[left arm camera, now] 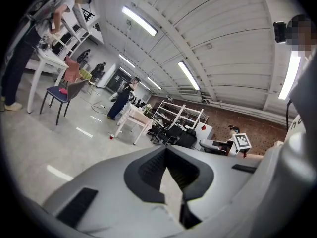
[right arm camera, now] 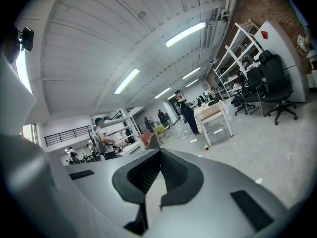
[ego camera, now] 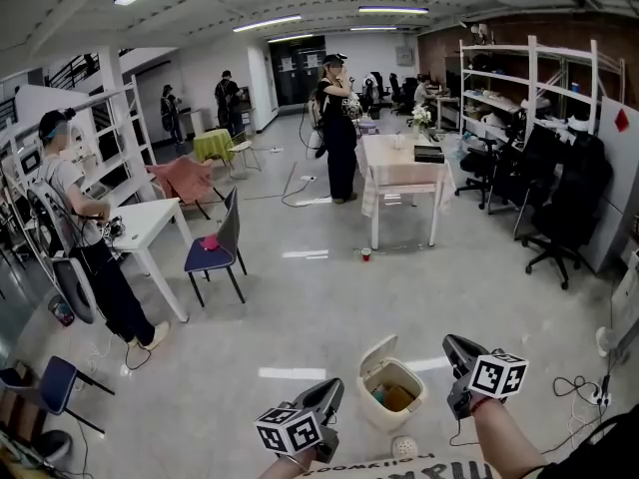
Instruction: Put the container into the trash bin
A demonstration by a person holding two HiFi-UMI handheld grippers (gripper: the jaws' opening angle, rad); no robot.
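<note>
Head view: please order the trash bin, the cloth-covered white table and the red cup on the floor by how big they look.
1. white table
2. trash bin, which is nearer the camera, so its true size is unsure
3. red cup

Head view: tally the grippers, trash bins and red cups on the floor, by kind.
Grippers: 2, the left gripper and the right gripper
Trash bins: 1
Red cups: 1
Total: 4
</note>
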